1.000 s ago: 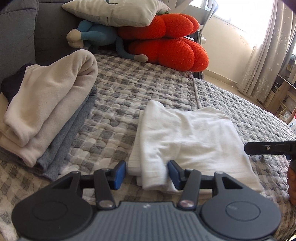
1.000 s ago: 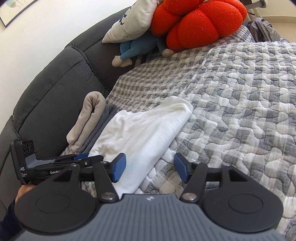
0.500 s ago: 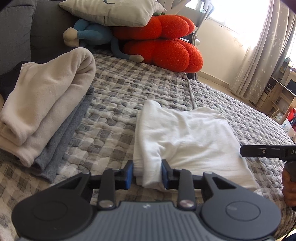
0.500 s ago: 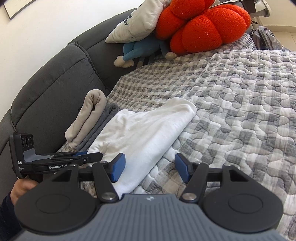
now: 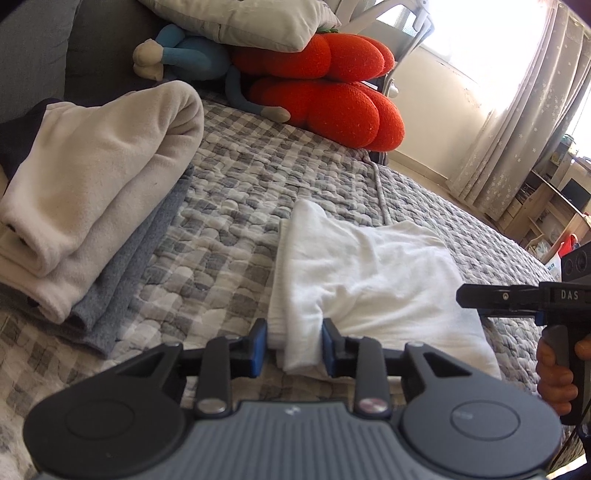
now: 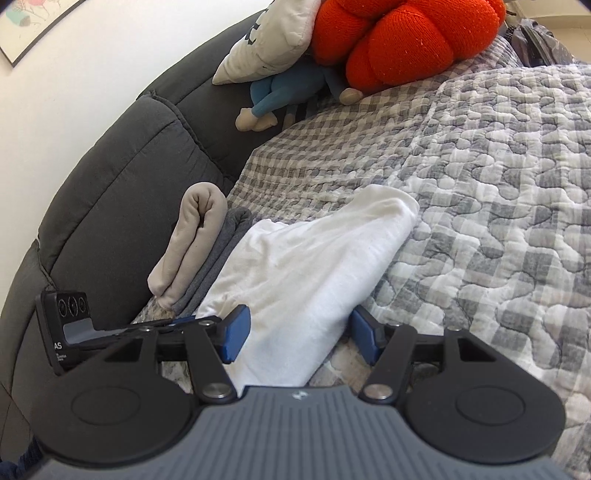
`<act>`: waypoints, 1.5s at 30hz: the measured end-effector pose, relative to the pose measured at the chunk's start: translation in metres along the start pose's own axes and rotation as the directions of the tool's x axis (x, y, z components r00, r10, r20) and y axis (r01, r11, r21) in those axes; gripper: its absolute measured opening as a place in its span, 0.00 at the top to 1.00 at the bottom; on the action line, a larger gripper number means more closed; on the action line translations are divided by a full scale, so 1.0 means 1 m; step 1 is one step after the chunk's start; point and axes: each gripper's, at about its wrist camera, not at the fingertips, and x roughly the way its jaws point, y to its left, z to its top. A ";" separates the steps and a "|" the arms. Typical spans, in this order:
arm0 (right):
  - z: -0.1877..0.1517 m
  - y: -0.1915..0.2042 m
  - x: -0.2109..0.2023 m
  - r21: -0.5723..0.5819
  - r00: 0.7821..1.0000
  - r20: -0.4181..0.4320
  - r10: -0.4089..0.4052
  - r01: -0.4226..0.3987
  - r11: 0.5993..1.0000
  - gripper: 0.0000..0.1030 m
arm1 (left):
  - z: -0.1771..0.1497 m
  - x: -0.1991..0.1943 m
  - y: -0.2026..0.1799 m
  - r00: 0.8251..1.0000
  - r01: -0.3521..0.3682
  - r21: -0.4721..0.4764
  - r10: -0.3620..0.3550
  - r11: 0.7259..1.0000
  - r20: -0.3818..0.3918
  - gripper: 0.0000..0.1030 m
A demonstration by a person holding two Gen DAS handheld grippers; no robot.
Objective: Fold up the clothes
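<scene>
A white garment [image 5: 369, 280] lies folded flat on the checked quilt [image 5: 229, 221]. My left gripper [image 5: 293, 347] is shut on a bunched fold at its near left edge, with both blue pads pressing the cloth. My right gripper [image 6: 299, 334] stands open over the garment's [image 6: 306, 266] other near corner; the cloth lies between its pads, which do not pinch it. In the left wrist view the right gripper [image 5: 498, 297] reaches in from the right edge, held by a hand [image 5: 554, 373]. The left gripper's body [image 6: 74, 325] shows at the left of the right wrist view.
A folded beige garment [image 5: 92, 177] rests on a folded grey one [image 5: 140, 266] to the left, against the dark grey sofa back [image 6: 110, 192]. Orange plush cushions [image 5: 332, 103], a blue doll [image 5: 184, 59] and a pillow [image 5: 240, 18] sit at the far end. Curtain [image 5: 517, 110] and shelves [image 5: 546, 206] stand right.
My left gripper's jaws have closed from wide apart onto the garment's near edge, which now bunches between the pads. The right gripper has stayed open and almost still.
</scene>
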 end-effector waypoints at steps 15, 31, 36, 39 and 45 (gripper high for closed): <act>0.019 0.015 -0.048 -0.090 0.991 0.109 -0.072 0.082 0.993 0.86 | 0.010 -0.017 -0.014 0.997 0.076 -0.063 -0.076 0.995 -0.006 0.57; -0.037 -0.087 -0.221 0.049 0.942 0.070 -0.329 0.327 0.944 0.77 | 0.018 0.026 -0.164 0.943 0.322 0.137 -0.305 0.937 -0.130 0.44; -0.042 -0.112 -0.233 0.185 0.955 0.176 -0.237 0.205 0.961 0.50 | 0.030 0.056 -0.194 0.940 0.324 0.149 -0.301 0.934 -0.158 0.32; -0.034 -0.128 -0.233 0.265 0.959 0.199 -0.201 0.145 0.953 0.42 | 0.042 0.075 -0.201 0.933 0.335 0.100 -0.315 0.937 -0.173 0.28; -0.012 -0.147 -0.226 0.298 0.965 0.206 -0.165 0.098 0.950 0.42 | 0.055 0.132 -0.215 0.901 0.360 0.051 -0.333 0.932 -0.278 0.21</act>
